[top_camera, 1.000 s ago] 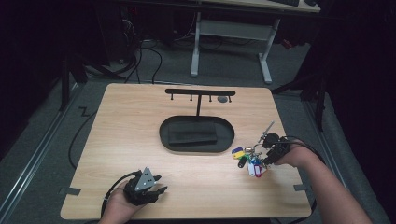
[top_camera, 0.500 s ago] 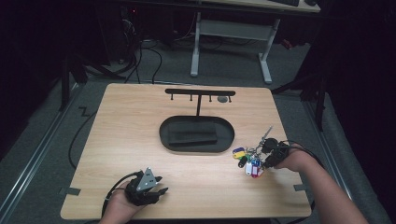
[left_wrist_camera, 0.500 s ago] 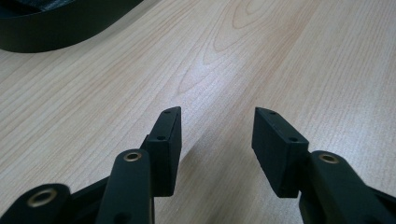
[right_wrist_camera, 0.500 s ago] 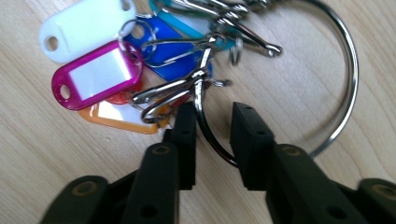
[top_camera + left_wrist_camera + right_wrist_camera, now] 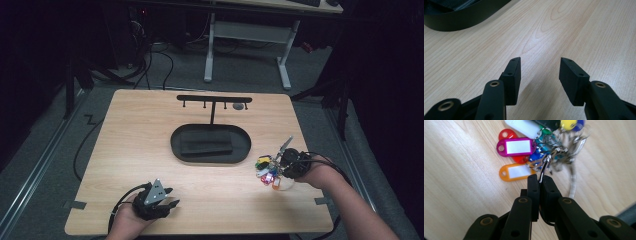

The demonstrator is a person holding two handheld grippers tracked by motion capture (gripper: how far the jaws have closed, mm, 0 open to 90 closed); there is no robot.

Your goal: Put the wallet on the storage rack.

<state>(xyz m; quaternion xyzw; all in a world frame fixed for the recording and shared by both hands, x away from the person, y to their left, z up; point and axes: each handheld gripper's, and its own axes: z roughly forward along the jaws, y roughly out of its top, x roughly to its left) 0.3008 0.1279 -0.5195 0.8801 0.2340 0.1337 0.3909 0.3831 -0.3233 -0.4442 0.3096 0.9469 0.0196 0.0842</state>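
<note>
A bunch of keys with coloured plastic tags [image 5: 267, 170] [image 5: 524, 150] lies at the table's right side. My right gripper [image 5: 280, 165] [image 5: 540, 181] is over it; its jaws have just been closing and now pinch the bunch's metal key ring [image 5: 544, 167]. Purple, orange, red and white tags fan out beyond the jaws. My left gripper [image 5: 167, 197] [image 5: 540, 67] rests near the table's front edge, left of centre, jaws apart with bare wood between them.
A black oval tray [image 5: 175, 145] [image 5: 461, 17] holding a dark flat block sits mid-table. Behind it stands a black T-shaped rack [image 5: 214, 100] with small hooks. Cables trail off both grippers. The table's right edge [image 5: 320, 185] is close to my right hand.
My right gripper has shifted left over the key bunch and its jaws have come together on the ring. The left gripper has stayed where it was.
</note>
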